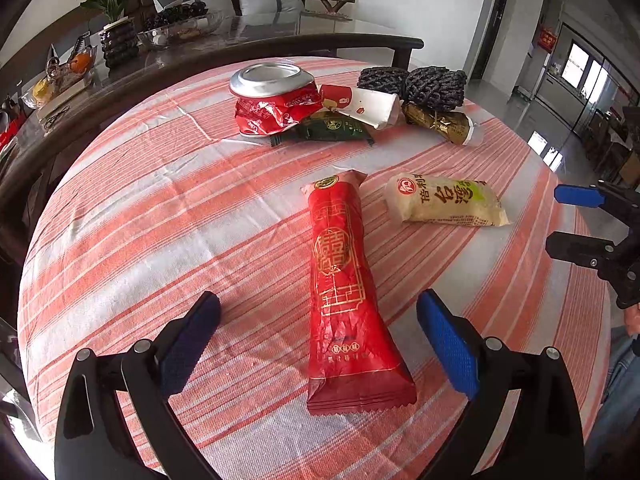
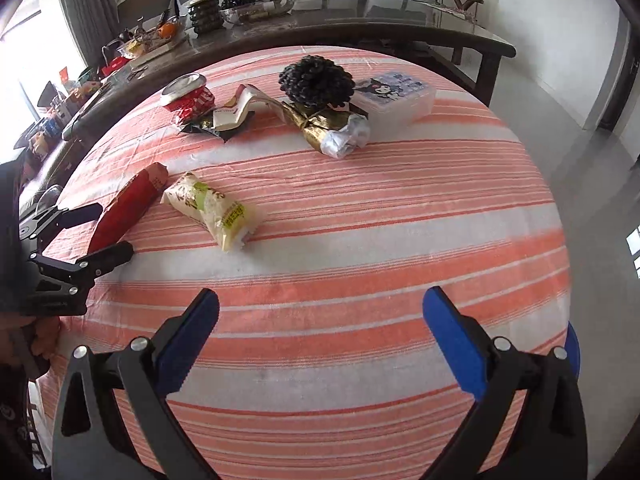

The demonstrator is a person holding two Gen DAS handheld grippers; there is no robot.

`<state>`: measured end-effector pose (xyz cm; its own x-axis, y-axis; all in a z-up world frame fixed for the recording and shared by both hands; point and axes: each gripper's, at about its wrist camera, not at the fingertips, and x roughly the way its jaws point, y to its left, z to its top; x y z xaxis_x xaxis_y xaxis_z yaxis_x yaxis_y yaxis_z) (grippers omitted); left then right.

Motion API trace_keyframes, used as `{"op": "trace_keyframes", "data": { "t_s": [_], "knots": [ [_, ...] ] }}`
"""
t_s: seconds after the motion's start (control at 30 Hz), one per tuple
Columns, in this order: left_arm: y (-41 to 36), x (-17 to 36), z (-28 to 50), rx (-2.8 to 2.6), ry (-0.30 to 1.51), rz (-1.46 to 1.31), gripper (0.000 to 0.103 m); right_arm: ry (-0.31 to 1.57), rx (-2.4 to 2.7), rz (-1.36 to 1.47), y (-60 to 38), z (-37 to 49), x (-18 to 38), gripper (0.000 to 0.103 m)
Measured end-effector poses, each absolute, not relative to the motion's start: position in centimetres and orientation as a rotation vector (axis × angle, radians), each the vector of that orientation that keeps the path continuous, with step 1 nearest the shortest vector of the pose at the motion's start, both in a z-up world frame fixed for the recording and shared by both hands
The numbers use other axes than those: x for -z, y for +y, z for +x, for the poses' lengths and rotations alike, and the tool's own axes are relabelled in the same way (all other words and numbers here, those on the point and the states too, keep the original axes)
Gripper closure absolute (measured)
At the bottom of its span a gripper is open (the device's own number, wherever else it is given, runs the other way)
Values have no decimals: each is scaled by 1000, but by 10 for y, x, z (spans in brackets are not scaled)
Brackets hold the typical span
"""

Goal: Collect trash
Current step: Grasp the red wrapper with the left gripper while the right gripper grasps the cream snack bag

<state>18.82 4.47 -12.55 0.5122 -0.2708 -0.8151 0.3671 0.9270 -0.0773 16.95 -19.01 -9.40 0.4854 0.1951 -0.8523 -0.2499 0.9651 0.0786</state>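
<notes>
Now my left gripper (image 1: 318,322), jaws wide and empty, straddles the red wrapper (image 1: 340,280); its long axis runs near-to-far.

Daylight flooded in from the window (image 2: 24,64) on my right-wrist view, blown out to white, and it left only soft, faint shadows on the striped tablecloth (image 2: 360,208). Both views stayed sharp at the centre, but the fisheye bent the table (image 1: 120,72) edge and blackened the corners.
</notes>
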Motion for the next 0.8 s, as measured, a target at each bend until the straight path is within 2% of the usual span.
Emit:
{"op": "trace_keyframes", "data": {
  "t_s": [0.07, 0.2, 0.33, 0.4, 0.43, 0.47, 0.53, 0.57, 0.6, 0.8],
  "knots": [
    [46, 122, 191, 397, 967, 133, 12, 1016, -364, -143, -167, 179, 88, 5],
    [42, 119, 202, 429, 999, 166, 29, 1033, -471, -313, -126, 212, 92, 6],
    [41, 118, 212, 435, 1014, 175, 42, 1074, -539, -375, -100, 235, 97, 17],
    [39, 116, 213, 444, 1015, 176, 49, 1100, -571, -384, -90, 240, 100, 19],
    [38, 114, 214, 448, 1012, 176, 56, 1109, -580, -385, -87, 242, 101, 35],
    [37, 113, 214, 457, 1012, 173, 59, 1121, -593, -378, -86, 243, 102, 45],
    [35, 112, 212, 475, 1019, 162, 76, 1149, -620, -352, -85, 242, 103, 70],
    [34, 112, 210, 469, 1010, 167, 78, 1151, -616, -354, -85, 241, 103, 74],
    [33, 111, 206, 467, 1001, 169, 84, 1150, -605, -339, -89, 239, 101, 79],
    [29, 94, 190, 499, 954, 95, 89, 1086, -567, -140, -135, 218, 74, 80]
  ]
}}
